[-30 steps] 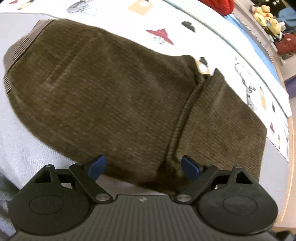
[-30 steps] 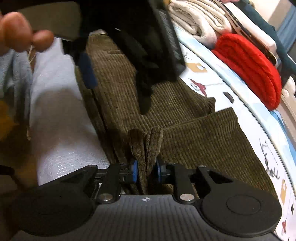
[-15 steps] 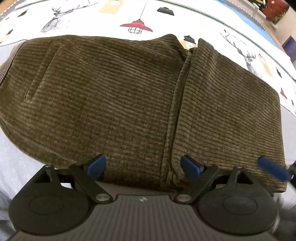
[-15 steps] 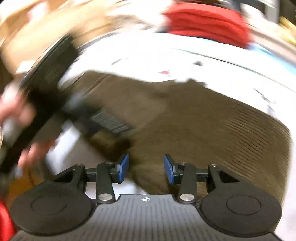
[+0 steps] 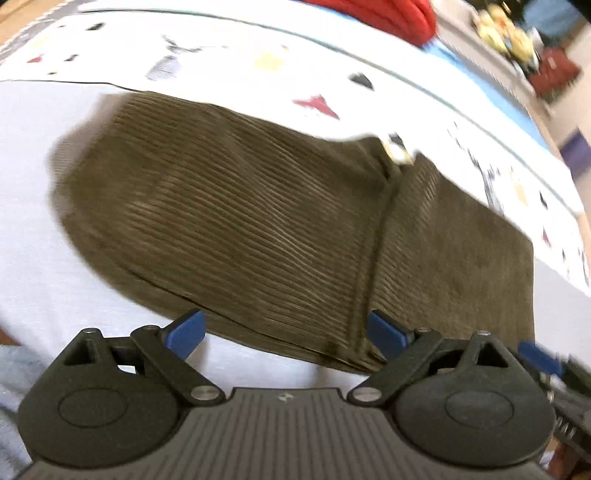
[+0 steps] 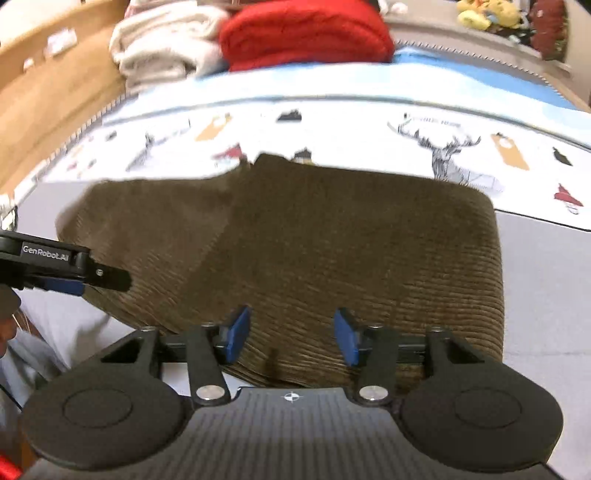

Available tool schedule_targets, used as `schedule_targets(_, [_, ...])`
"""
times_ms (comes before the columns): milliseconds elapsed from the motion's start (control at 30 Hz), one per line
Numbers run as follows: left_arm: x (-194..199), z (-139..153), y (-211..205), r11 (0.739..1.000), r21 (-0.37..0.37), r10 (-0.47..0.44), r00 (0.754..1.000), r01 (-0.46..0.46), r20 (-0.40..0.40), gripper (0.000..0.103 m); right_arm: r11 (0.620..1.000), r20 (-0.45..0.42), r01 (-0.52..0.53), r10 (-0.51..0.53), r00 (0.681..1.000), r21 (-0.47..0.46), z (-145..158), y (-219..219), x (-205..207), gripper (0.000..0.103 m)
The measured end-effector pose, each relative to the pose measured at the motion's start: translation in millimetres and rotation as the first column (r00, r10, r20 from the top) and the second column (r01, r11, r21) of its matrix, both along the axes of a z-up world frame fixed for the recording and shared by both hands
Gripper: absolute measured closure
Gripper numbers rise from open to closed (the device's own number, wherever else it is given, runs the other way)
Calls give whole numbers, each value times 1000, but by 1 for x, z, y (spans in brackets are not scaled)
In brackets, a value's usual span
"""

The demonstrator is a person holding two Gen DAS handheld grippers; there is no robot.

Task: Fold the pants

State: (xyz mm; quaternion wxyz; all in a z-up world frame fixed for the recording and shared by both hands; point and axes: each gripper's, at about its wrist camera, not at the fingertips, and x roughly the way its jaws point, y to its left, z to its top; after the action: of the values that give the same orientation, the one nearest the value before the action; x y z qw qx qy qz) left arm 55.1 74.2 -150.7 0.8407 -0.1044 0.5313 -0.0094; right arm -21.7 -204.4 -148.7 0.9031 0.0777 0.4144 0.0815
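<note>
Brown corduroy pants (image 5: 280,229) lie folded into a flat stack on the bed, also filling the middle of the right wrist view (image 6: 332,251). My left gripper (image 5: 284,334) hovers above their near edge, open, nothing between its blue pads. My right gripper (image 6: 291,336) hangs over the near edge of the pants too; its jaws are opening and the pads do not press on the cloth. The left gripper's fingers (image 6: 92,277) enter the right wrist view from the left edge, and a blue fingertip (image 5: 539,356) of the right gripper shows at the lower right of the left wrist view.
A white sheet (image 6: 461,147) printed with deer and small figures covers the bed beyond the pants. A red bundle (image 6: 303,33) and folded cream cloth (image 6: 166,44) lie at the far side. A wooden bed frame (image 6: 44,85) runs along the left. Plush toys (image 6: 487,14) sit far right.
My right gripper has let go of the pinched fold of pants, opened and rolled back over their near edge. The left gripper stayed open and pulled back a little.
</note>
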Motion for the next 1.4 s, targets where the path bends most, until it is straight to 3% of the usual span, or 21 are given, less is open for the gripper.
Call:
schedule_targets(167, [-3,10,60,978,-30,208,978,-207,29,6,999,-6,36,-36,999,27,-11,11,-5,47])
schedule_targets(267, [0,15,88,965,-25,262,964,-262,42,6,997,-19,67,-67,998,33,-13,14,-1,47])
schedule_targets(433, [5,16,114,957,15,287,955,-289,70,6,996,14,87,-88,996,28,-12,15,-1,38])
schedule_targets(867, [29,-21,153,938,33,345,938,-346,37,6,982,9,171,-172,985,82,-33,0,11,38])
schedule_targets(1267, [40,-46,182,915,-10,403,915,-403,5,6,977,-16,187,-186,982,100,-45,4,26,38])
schedule_targets(1400, [44,-55,197,881,-91,464,886,-464,-18,6,975,-23,196,-195,981,103,-48,4,31,38])
